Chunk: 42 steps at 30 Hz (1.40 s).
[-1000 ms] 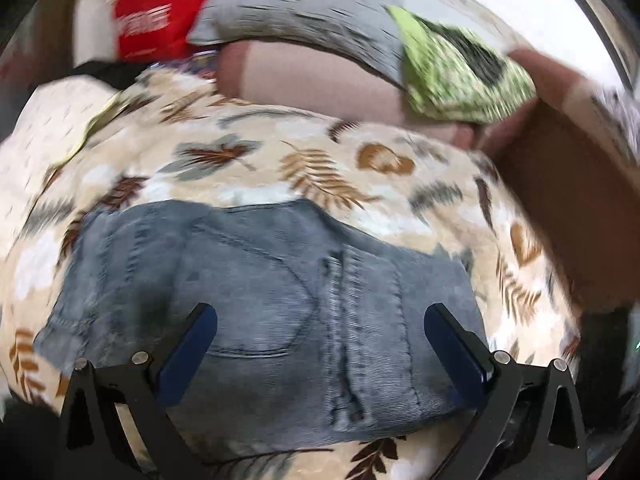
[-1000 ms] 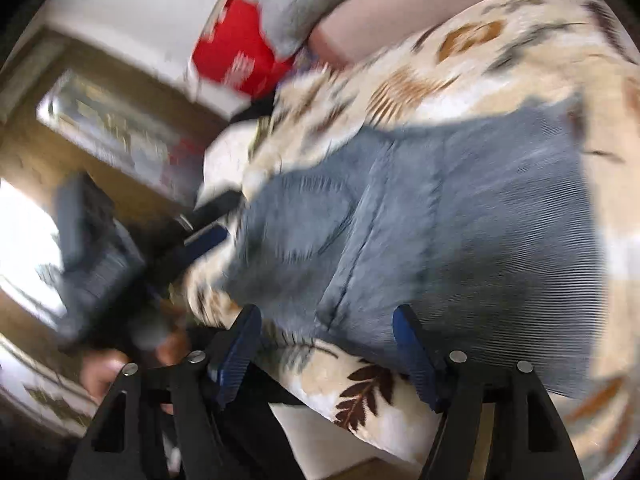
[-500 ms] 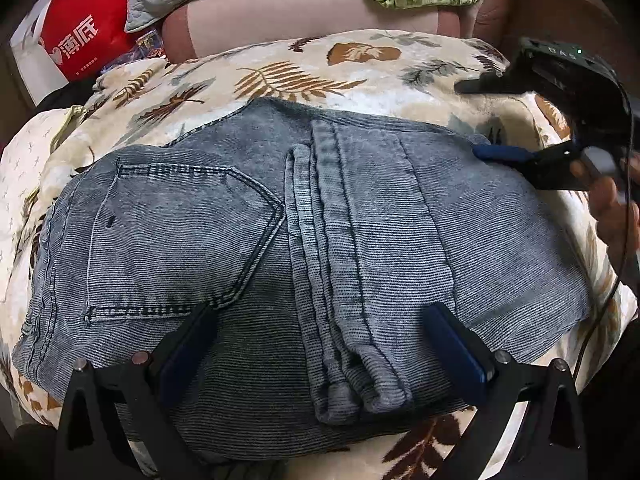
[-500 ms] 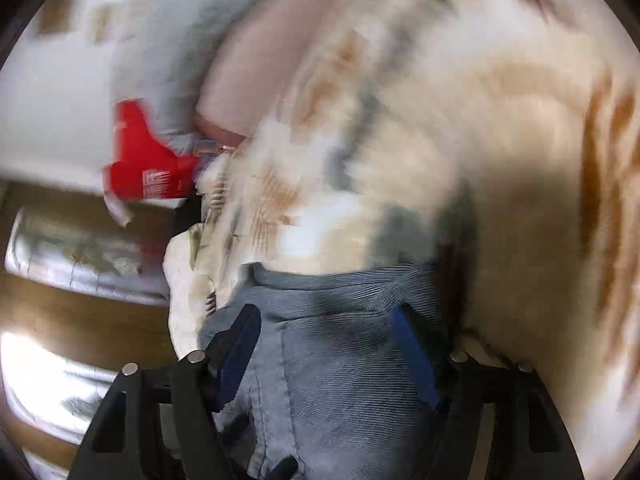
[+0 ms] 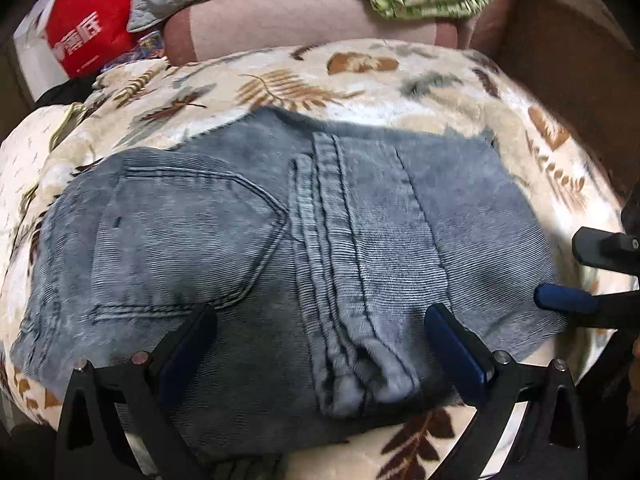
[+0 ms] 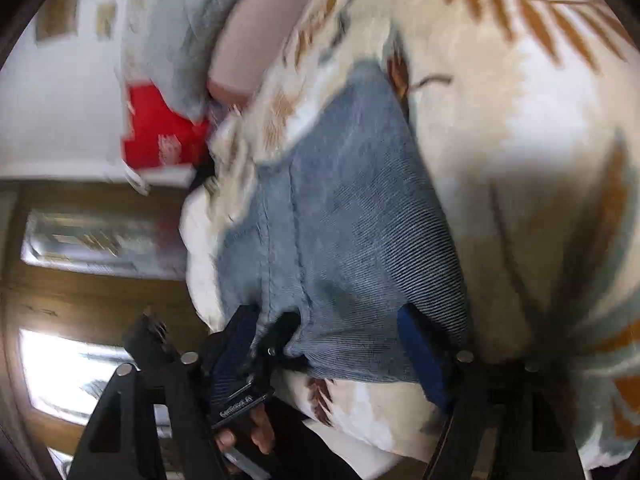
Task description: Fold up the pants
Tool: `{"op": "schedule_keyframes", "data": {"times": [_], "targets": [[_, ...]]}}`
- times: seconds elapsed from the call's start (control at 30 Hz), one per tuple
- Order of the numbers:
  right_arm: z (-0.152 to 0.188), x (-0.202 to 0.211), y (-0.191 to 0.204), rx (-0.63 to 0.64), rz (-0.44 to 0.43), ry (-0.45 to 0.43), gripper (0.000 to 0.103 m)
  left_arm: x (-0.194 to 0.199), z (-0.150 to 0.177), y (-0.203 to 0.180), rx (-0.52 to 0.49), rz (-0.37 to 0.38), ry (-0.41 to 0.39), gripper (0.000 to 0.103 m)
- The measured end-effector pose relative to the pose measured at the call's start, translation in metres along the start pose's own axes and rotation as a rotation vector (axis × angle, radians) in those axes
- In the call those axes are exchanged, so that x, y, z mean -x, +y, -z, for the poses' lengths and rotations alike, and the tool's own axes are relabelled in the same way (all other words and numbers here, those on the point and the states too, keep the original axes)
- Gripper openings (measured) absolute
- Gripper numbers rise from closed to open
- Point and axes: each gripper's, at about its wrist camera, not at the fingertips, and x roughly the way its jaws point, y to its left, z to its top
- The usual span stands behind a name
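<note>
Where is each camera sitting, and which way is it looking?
Left wrist camera: sits on the left gripper, looking forward and down over the folded jeans on the leaf blanket; its own two open fingers show, and the right gripper's blue finger at the jeans' right edge.
Right wrist camera: sits on the right gripper, tilted sideways, looking along the jeans from their end; its own open fingers show, and the person's hand on the left gripper.
Both see the jeans, blanket and red bag.

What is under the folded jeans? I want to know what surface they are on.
The jeans lie on a cream blanket with a leaf print, which shows all around them. Whatever lies beneath the blanket, and the patch under the denim, is hidden.
</note>
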Motion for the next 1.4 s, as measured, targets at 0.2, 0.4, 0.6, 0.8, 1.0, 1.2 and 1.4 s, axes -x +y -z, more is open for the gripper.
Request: {"op": "schedule_keyframes", "data": {"times": [0.2, 0.4, 0.6, 0.8, 1.0, 1.2, 1.4], "targets": [[0.012, 0.012, 0.017, 0.079, -0.011, -0.018, 0.085, -0.002, 0.012, 0.008, -0.009, -0.024, 0.019, 0.103], [0.016, 0.019, 0.016, 0.092, -0.012, -0.05, 0.085, 0.008, 0.008, 0.01, 0.009, -0.024, -0.019, 0.103], [0.015, 0.007, -0.002, 0.075, 0.011, -0.027, 0.086, 0.005, 0.011, 0.014, 0.015, -0.03, 0.006, 0.103], [0.014, 0.022, 0.001, 0.109, 0.002, -0.059, 0.086, 0.006, 0.017, 0.025, 0.059, -0.017, -0.004, 0.103], [0.011, 0.023, 0.018, 0.114, 0.008, -0.061, 0.086, 0.004, 0.02, 0.024, 0.017, -0.008, -0.029, 0.103], [-0.033, 0.012, 0.052, 0.163, 0.009, -0.065, 0.086, 0.007, 0.024, 0.025, 0.013, 0.006, -0.048, 0.103], [-0.063, -0.024, 0.014, 0.055, 0.089, -0.033, 0.085, 0.003, 0.022, 0.024, 0.0, 0.018, -0.061, 0.103]]}}
